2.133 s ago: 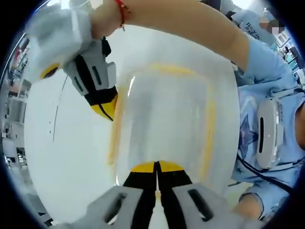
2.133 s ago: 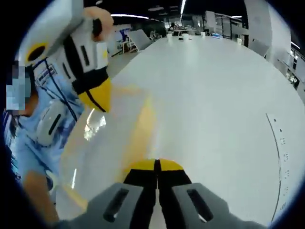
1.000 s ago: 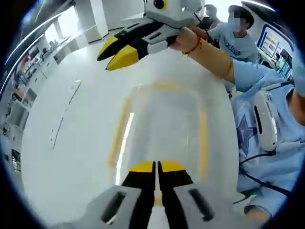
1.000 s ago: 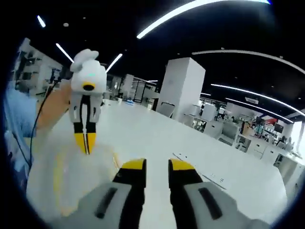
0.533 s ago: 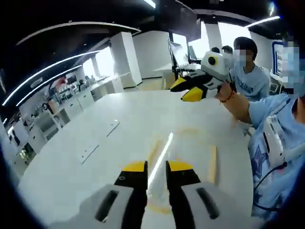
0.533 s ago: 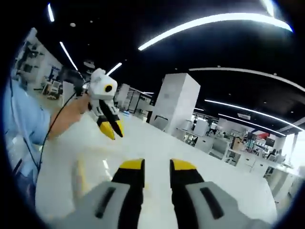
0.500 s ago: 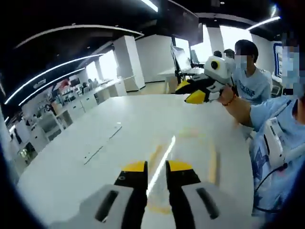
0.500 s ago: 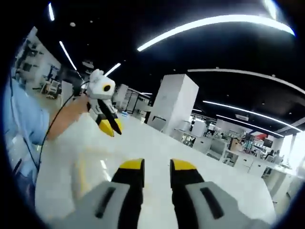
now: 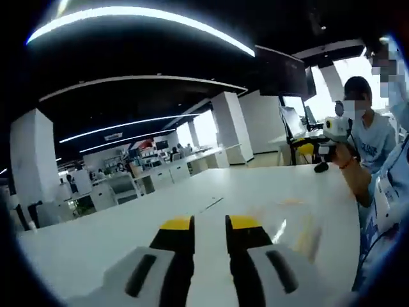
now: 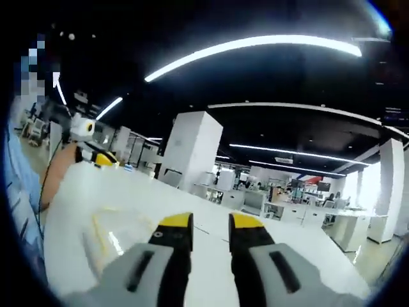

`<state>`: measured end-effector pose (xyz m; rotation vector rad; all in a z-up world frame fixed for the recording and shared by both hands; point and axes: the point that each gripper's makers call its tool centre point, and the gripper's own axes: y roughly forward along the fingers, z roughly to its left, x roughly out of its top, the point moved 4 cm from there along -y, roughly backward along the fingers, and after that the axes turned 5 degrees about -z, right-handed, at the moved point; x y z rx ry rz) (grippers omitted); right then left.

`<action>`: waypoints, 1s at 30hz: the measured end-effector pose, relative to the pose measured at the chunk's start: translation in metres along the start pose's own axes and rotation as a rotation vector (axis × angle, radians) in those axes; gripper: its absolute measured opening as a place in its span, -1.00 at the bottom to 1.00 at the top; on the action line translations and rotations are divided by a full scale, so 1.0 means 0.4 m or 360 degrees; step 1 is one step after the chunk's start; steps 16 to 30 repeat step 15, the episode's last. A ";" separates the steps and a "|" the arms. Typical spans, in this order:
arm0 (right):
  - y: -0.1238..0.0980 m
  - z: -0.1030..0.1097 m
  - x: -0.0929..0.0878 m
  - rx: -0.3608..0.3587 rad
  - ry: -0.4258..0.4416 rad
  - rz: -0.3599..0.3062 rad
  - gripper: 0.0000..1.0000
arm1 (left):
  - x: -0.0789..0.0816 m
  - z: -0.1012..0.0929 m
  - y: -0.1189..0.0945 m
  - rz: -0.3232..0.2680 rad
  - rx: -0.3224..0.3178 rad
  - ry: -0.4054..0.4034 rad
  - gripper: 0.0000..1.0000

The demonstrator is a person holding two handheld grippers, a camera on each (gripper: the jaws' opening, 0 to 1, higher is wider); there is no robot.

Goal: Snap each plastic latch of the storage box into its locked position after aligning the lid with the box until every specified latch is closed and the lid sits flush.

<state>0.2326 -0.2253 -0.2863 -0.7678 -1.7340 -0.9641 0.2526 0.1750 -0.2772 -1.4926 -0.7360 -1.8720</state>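
Your left gripper point(image 9: 209, 225) and right gripper point(image 10: 211, 223) both hover slightly spread, pinching nothing; the storage box point(image 10: 124, 233) lies at 9 o'clock on the white table point(image 10: 287, 256).

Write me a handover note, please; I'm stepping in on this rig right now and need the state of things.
Left gripper: open, empty, raised above the white table.
Right gripper: open, empty, also raised.
Storage box: clear with yellow trim, on the table ahead of both grippers, lid on. It looks flush, but the view is blurred.
Done: cannot confirm any latch from here.
Left: lower the grippers, check each latch, snap shut any that is open.
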 end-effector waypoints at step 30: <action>-0.040 -0.046 -0.075 -0.0225 -0.0084 0.0005 -0.55 | -0.118 0.142 -0.116 -0.0355 0.0569 -0.0237 -0.45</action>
